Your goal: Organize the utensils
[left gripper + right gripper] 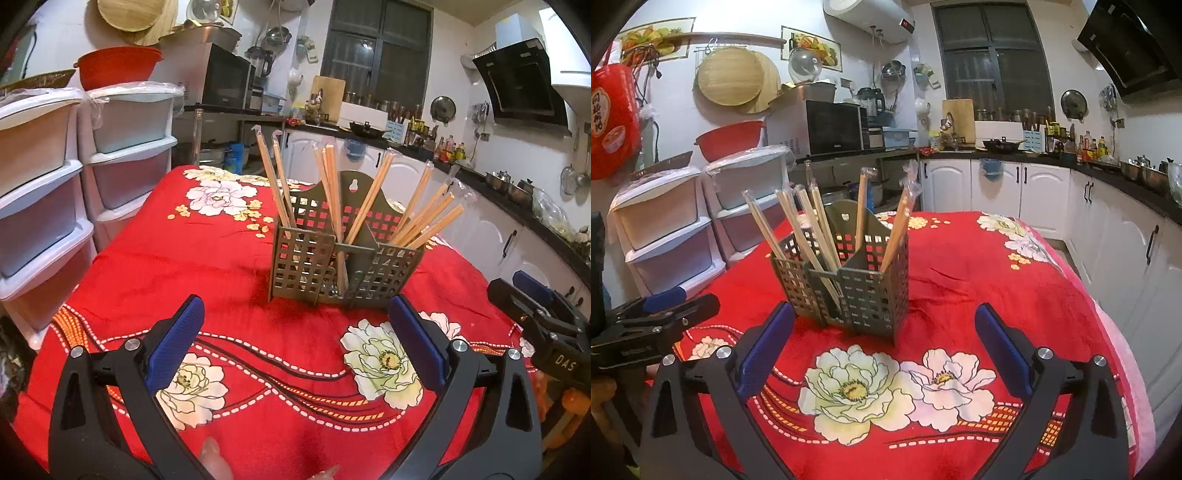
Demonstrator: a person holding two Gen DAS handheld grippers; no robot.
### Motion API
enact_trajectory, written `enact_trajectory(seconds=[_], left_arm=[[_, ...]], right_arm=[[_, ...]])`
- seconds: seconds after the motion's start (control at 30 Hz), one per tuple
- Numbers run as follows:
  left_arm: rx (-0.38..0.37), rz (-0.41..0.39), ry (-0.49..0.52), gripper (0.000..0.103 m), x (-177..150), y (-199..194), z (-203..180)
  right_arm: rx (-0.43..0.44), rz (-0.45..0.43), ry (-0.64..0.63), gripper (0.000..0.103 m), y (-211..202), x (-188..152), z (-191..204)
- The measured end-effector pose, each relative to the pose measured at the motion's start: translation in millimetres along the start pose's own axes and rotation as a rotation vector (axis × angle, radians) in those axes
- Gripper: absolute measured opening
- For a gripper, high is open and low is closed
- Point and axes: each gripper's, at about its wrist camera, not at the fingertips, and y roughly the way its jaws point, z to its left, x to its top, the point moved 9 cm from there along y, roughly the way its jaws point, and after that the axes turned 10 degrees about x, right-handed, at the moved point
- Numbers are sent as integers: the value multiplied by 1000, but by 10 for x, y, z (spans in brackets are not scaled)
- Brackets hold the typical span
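Observation:
A grey perforated utensil holder [343, 266] [846, 284] stands upright on the red flowered tablecloth [221, 266] [960, 280]. Several wrapped wooden chopsticks [424, 218] [798, 232] lean out of its compartments. My left gripper [295, 314] hovers over the cloth just in front of the holder, open, with nothing between its blue pads [177, 339]. My right gripper [884, 321] sits in front of and slightly right of the holder, also open and empty. Each gripper shows in the other's view: the right gripper [535, 306] at the right edge, the left gripper [668, 306] at the left edge.
White plastic drawer units [48, 184] [676, 229] stand left of the table, a red bowl [118, 66] on top. Kitchen counters with white cabinets [997, 184] run along the back and right. A fingertip [214, 458] shows at the bottom of the left wrist view.

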Motion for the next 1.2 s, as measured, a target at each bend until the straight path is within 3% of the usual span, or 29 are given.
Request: enact_trajectory(seconds=[0.5,1.2], left_arm=[[16,-87,31,91,-219,95,-108],[36,-48,-19,91,-362,271,35]], right_arm=[[-19,-48,-14,96,53,-291,-48],[-22,-35,-16,96,155,-453,-88]])
